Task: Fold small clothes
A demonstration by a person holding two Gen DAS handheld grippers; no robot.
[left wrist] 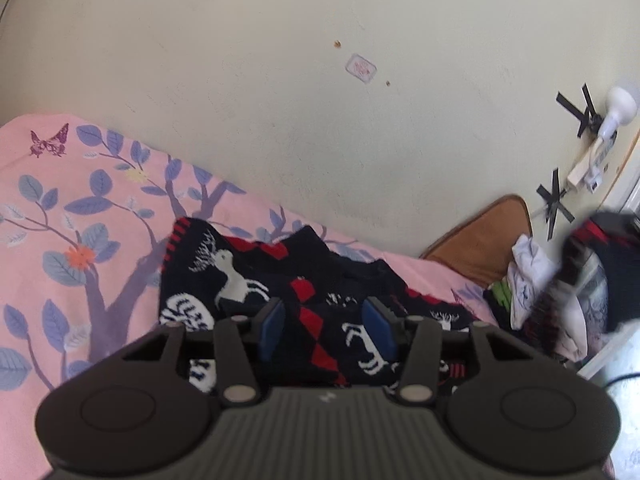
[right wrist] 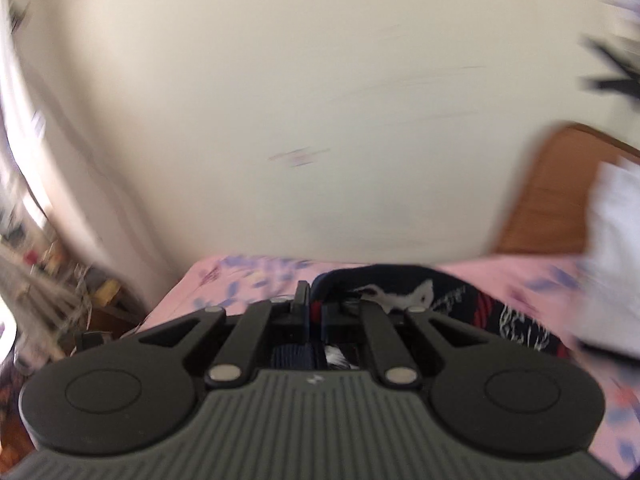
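A dark knitted sweater (left wrist: 240, 280) with white deer and red diamonds lies crumpled on the pink floral bedsheet (left wrist: 80, 220). My left gripper (left wrist: 325, 328) hangs just over its middle, blue pads (left wrist: 272, 328) apart with the knit showing between them and nothing pinched. At the right edge of that view a blurred dark and red fold of knit (left wrist: 592, 240) is raised off the bed. In the blurred right wrist view my right gripper (right wrist: 314, 304) is shut, with a sliver of red and dark knit between its pads. The sweater (right wrist: 404, 292) spreads out behind it.
A pale wall (left wrist: 280, 80) rises right behind the bed. A brown cushion (left wrist: 480, 240) leans at the right, with a heap of other clothes (left wrist: 528, 272) in front. A bulb and power strip (left wrist: 600, 148) hang on the wall. Cluttered shelves (right wrist: 60, 280) stand beyond the bed's left edge.
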